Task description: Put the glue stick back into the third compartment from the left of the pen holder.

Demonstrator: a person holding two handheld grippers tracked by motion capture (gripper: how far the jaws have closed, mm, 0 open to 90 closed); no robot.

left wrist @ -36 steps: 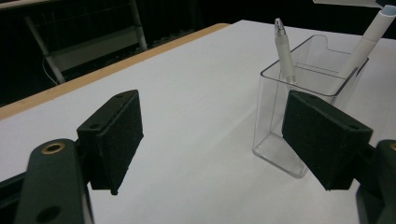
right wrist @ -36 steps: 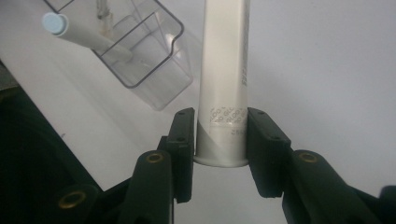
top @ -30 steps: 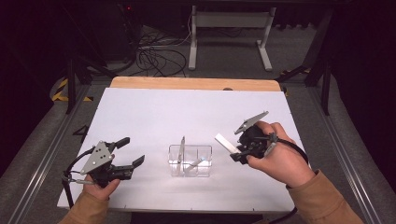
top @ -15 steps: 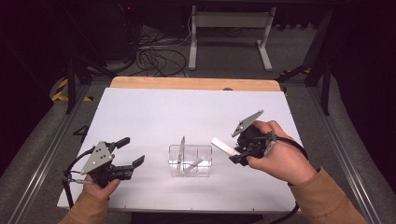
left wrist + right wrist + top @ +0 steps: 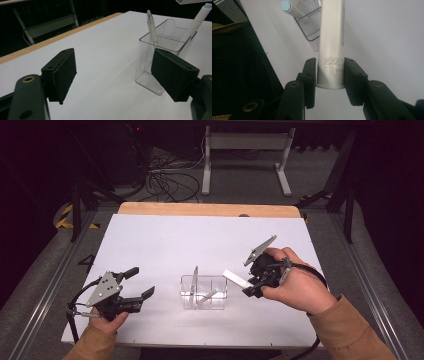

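From above we see our right hand-held gripper (image 5: pixel 248 285) at the clear holder's (image 5: pixel 203 292) three o'clock; its own view shows pads clamping a white tube (image 5: pixel 331 42), while the left hand-held gripper (image 5: pixel 140 284) gapes empty.

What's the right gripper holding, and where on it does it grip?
The right gripper clamps a white tube near its flat bottom end; the left gripper holds nothing.

black padded jaws (image 5: pixel 60 75); brass screws; tan sleeves (image 5: pixel 350 332)
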